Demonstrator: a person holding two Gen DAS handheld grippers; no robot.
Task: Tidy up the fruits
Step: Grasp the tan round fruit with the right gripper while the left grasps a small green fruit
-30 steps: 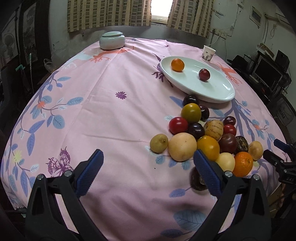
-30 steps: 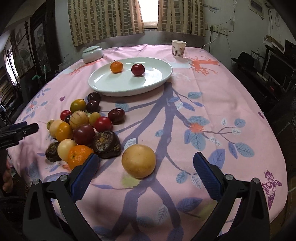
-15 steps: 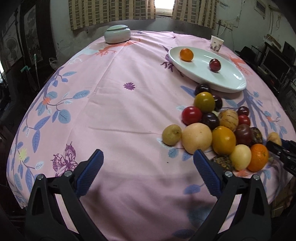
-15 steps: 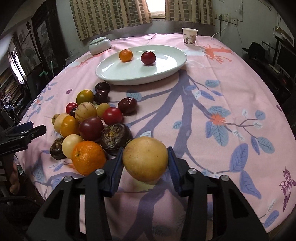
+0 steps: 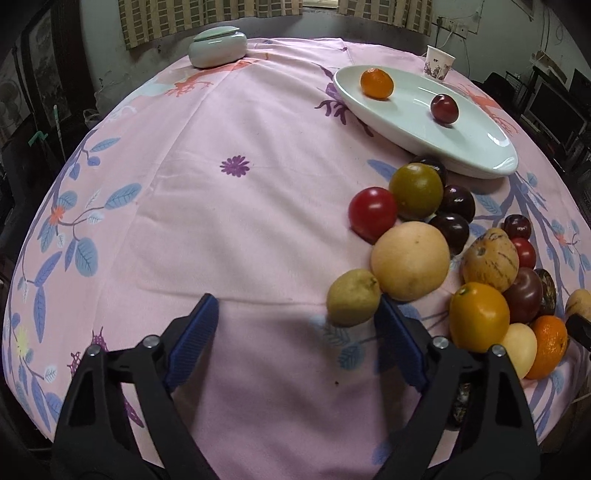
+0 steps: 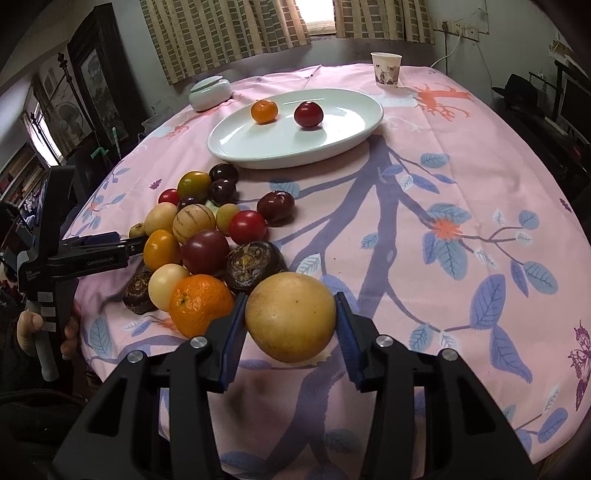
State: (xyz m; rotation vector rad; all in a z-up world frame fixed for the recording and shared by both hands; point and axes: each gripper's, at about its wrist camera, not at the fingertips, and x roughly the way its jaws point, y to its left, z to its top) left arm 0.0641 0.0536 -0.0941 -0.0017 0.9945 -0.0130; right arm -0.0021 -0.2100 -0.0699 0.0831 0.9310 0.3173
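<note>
Pink floral cloth [image 5: 229, 229] is seen draped over a round table, its hem dropping away at the near edge beneath both hand-held tools. Checked curtains [image 6: 221, 33] and a lit window are seen behind the far rim. A wide stretch of bare cloth is left open on the left in the left wrist view, broken only by a pale green lidded ceramic jar [image 5: 218, 47] at the far edge. On the right in the right wrist view more open cloth is shown, with a printed paper cup [image 6: 386, 69] at the far rim.

A white oval ceramic plate [image 6: 258, 147] is set toward the far side, holding a small orange mandarin [image 6: 264, 111] and a dark red plum [image 6: 308, 115], well apart, with much of the dish unfilled.

A heap of mixed fruits [image 6: 199, 240] is crowded between the plate and the near edge.

A large round tan pear-like fruit [image 6: 290, 316] is gripped between the blue pads of the right gripper [image 6: 290, 325], just beside the heap.

The left gripper [image 5: 295, 332] is caught with its jaws closing, a small yellow-green lemon-shaped fruit [image 5: 352, 297] lying at its right pad; contact cannot be told. A hand [image 6: 48, 328] is seen on its handle.
</note>
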